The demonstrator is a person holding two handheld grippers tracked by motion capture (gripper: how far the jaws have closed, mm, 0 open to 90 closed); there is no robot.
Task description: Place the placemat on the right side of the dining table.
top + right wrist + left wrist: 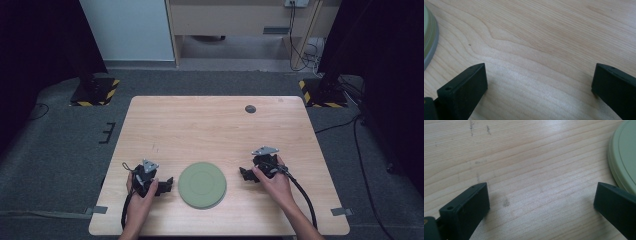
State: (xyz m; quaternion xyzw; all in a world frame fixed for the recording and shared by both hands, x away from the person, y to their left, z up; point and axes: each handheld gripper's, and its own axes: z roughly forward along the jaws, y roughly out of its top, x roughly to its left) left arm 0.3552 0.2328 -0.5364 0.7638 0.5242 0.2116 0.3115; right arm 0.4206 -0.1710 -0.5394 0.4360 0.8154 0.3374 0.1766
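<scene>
- The green plate [202, 184] lies flat near the table's [200, 125] front edge, between both grippers.
- Left gripper [541, 195] and right gripper [539, 75] gape wide, empty.
- Probably stiff, light, slippery; its thin rim suits gripping.

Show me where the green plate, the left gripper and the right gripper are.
green plate [202, 184], high view, centre of its flat top.
left gripper [169, 186], high view, between its open jaw tips.
right gripper [244, 174], high view, between its open jaw tips.

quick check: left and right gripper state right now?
Left gripper: open, holding nothing, beside the round pale green plate.
Right gripper: open, holding nothing, bare wooden table between its jaws.
</scene>
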